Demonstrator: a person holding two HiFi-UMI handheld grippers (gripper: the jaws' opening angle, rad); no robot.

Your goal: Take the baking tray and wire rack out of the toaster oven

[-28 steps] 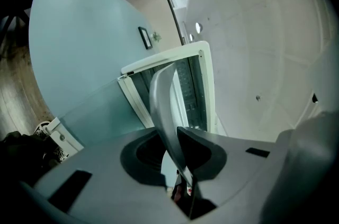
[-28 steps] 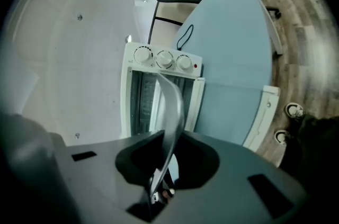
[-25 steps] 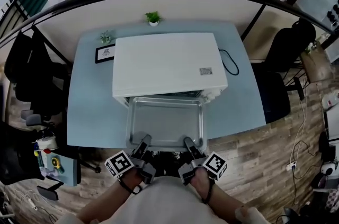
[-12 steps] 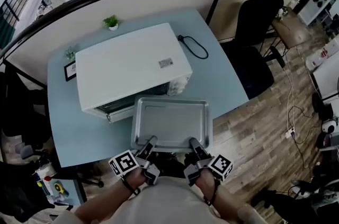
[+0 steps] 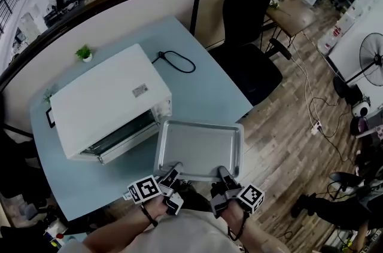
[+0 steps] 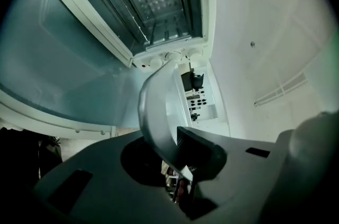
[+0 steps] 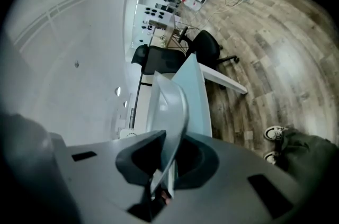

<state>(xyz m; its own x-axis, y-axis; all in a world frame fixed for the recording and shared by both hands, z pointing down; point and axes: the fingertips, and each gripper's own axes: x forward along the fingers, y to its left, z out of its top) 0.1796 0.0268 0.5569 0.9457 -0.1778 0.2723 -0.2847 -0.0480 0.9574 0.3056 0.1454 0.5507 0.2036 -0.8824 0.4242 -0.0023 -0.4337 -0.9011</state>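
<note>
The silver baking tray (image 5: pixel 200 147) is outside the white toaster oven (image 5: pixel 108 99), level above the blue table's (image 5: pixel 197 84) near right corner. My left gripper (image 5: pixel 170 177) is shut on the tray's near rim at its left end, and my right gripper (image 5: pixel 222 177) is shut on the same rim at its right end. In the left gripper view the tray rim (image 6: pixel 156 112) is pinched in the left gripper (image 6: pixel 172 149), with the open oven (image 6: pixel 153 6) and thin wire bars inside it ahead. The right gripper view shows the rim (image 7: pixel 169 106) clamped in the right gripper (image 7: pixel 161 157).
The oven's door (image 5: pixel 119 139) hangs open toward the tray. A black cable (image 5: pixel 176 60) lies behind the oven, and a small plant (image 5: pixel 85 53) stands at the table's back. A black office chair (image 5: pixel 248 36) sits right of the table, and a fan (image 5: pixel 374 57) stands on the wooden floor.
The tray has come fully out of the oven and swung to the right, away from the open door. Both grippers kept their hold and moved with it.
</note>
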